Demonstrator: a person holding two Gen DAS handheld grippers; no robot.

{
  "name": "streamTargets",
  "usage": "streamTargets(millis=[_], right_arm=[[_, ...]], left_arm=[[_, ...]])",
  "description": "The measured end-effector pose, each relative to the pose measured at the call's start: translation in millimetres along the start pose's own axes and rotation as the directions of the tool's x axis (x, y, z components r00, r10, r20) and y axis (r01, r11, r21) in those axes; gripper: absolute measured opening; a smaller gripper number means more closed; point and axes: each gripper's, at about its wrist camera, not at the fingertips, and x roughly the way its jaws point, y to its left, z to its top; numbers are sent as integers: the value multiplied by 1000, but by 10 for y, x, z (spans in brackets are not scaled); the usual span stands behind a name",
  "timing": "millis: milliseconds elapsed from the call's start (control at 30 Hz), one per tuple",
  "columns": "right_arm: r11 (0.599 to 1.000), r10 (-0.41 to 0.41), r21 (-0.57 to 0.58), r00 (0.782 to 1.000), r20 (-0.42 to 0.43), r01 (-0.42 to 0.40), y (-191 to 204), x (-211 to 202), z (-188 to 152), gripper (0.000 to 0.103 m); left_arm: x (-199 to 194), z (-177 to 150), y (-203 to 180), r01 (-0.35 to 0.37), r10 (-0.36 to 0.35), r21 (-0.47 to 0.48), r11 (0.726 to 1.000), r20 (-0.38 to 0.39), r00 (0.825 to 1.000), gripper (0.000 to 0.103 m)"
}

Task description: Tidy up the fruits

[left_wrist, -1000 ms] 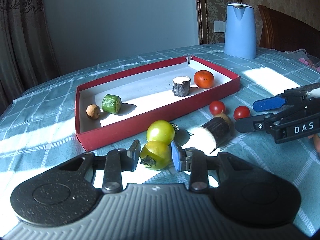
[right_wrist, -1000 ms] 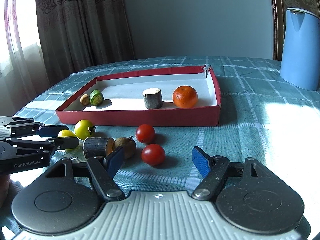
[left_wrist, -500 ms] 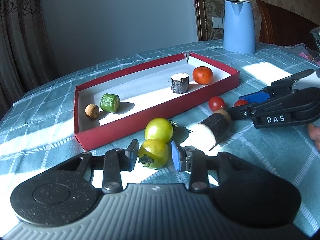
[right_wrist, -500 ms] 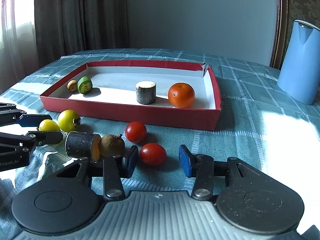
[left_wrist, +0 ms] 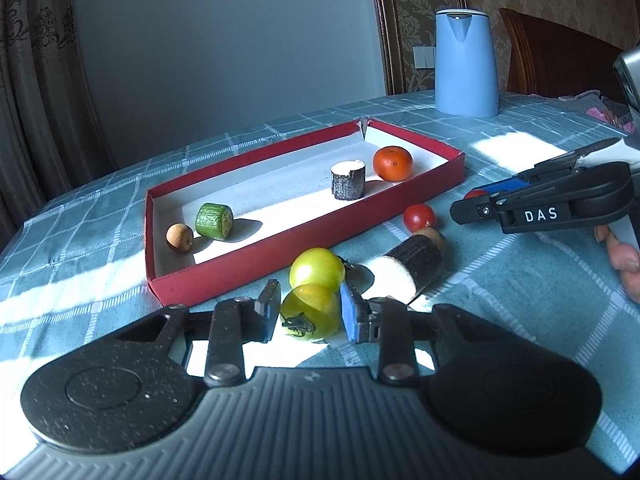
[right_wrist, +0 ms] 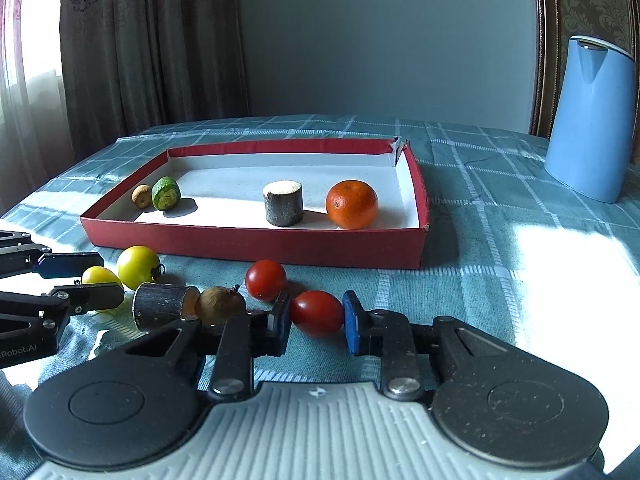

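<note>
Right claw [right_wrist: 316, 322] clamped on red cherry tomato [right_wrist: 317, 313], down on surface [right_wrist: 500, 280]. Left claw [left_wrist: 308, 312] closing around yellow-green tomato [left_wrist: 310, 312], pads barely touching. Both likely light, smooth, thin-skinned, easily bruised: best gripped gently across widest middle. Red tray [right_wrist: 256, 245] ahead.

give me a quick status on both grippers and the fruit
Left gripper shut on yellow tomato. Right gripper shut on red tomato. Red tray ahead, path clear.
</note>
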Motion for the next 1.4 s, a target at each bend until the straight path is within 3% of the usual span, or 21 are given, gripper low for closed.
streamTargets(millis=[100, 233, 400, 533, 833, 1000, 1067, 1133, 1200, 1233, 1333, 1400], right_arm=[[1000, -13, -20, 999, 33, 13, 33, -44, 22, 26], [998, -16, -54, 998, 56, 19, 93, -58, 122, 26], [997, -13, -79, 997, 82, 20, 179, 48, 349, 26], [995, -29, -95, 996, 84, 37, 249, 272, 500, 26], [991, -65, -121, 998, 2, 64, 266, 732, 568, 26], [990, -67, -127, 998, 8, 67, 271, 813, 580, 26], [992, -56, -110, 998, 21, 58, 249, 811, 563, 26], [992, -41, -117, 999, 3, 42, 241, 816, 563, 30], [993, -45, -109, 999, 13, 46, 235, 776, 546, 35], [993, -47, -105, 999, 21, 49, 232, 742, 532, 41], [991, -95, -85, 990, 106, 104, 208, 533, 448, 66], [985, -139, -77, 975, 174, 155, 164, 335, 381, 71]], left_arm=[[-63, 20, 60, 5, -3, -37, 999, 37, 999, 29], [-108, 114, 274, 27, -13, -154, 988, 87, 996, 29], [54, 284, 521, -72, 89, -234, 970, 65, 994, 29], [257, 381, 604, -108, 115, -230, 967, 20, 993, 29], [562, 520, 615, -139, 138, -224, 965, -19, 990, 28], [741, 520, 594, -195, 185, -202, 960, -71, 980, 28], [732, 498, 589, -198, 189, -193, 961, -66, 980, 34], [688, 481, 581, -205, 200, -195, 959, -43, 979, 52], [623, 463, 575, -220, 220, -194, 956, -21, 975, 61], [587, 447, 575, -221, 223, -197, 955, -14, 975, 68], [431, 374, 561, -226, 233, -203, 953, 15, 972, 75], [316, 318, 538, -212, 223, -213, 954, 27, 975, 79]])
